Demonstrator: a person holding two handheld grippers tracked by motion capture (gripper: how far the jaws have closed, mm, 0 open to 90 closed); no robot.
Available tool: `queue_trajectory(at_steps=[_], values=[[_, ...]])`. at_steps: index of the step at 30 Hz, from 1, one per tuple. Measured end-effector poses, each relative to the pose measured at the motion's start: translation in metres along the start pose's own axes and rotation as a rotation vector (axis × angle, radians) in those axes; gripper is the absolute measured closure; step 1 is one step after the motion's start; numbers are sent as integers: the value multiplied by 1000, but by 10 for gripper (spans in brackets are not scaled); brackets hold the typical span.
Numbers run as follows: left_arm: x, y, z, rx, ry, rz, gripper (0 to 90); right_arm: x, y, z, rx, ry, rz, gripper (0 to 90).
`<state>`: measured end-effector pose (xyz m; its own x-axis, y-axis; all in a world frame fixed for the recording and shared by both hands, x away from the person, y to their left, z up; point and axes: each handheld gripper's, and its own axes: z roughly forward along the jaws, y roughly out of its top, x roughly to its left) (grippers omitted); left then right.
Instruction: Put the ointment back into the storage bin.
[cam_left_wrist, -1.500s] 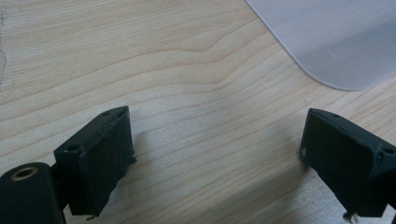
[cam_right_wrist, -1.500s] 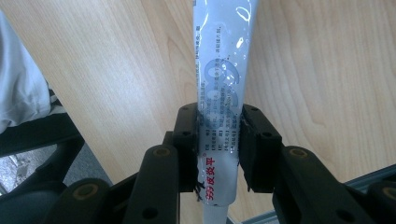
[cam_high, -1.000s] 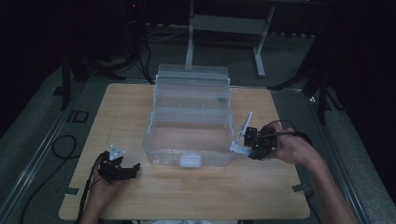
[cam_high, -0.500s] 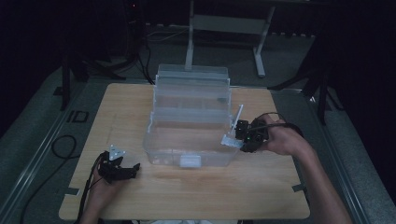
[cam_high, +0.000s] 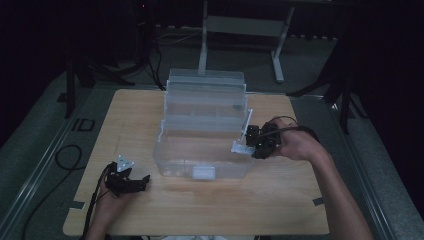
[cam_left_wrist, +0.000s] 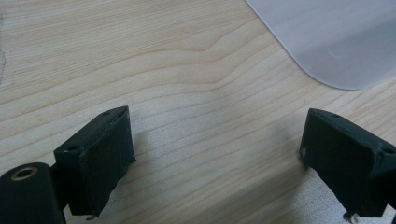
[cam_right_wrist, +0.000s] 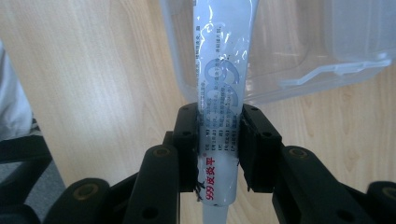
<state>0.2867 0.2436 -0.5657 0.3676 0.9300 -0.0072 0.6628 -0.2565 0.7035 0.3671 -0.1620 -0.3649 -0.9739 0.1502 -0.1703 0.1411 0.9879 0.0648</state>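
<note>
**Tube clamped at the clear box's right side; left jaws spread over bare wood**

A clear plastic box (cam_high: 202, 145) with tiered trays is seen standing near the middle of the light wooden bench (cam_high: 295, 205); its lid or upper tray is raised toward the far side. At the box's near right corner the right hand-held gripper (cam_high: 258, 143) is held by a hand (cam_high: 295, 146), with a cable looped behind it. In the right gripper view its two black jaws are closed on a white tube (cam_right_wrist: 219, 107) printed with blue and red lettering. The tube is clamped near its lower part, and its upper length is stretched out over the rim of the clear box (cam_right_wrist: 299, 51). Whether the tube touches the box cannot be told. From the high view the tube (cam_high: 243, 140) is seen as a pale strip slanting along the box's right wall.

The left hand-held gripper (cam_high: 131, 184) is held low over the bench near the front left corner, well apart from the right one. In the left gripper view its jaws stand wide apart with nothing between them; bare wood grain (cam_left_wrist: 187, 93) lies beneath, and a rounded corner of the translucent box (cam_left_wrist: 336, 42) is seen at upper right.
</note>
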Motion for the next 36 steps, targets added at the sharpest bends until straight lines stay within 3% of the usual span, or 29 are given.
queue_trajectory(at_steps=[18,36], values=[[0,0,0,0,1,0,100,-4,16,2,-15,-10,-28,700],[0,0,0,0,1,-1,100,-4,34,13,-23,2,-89,699]])
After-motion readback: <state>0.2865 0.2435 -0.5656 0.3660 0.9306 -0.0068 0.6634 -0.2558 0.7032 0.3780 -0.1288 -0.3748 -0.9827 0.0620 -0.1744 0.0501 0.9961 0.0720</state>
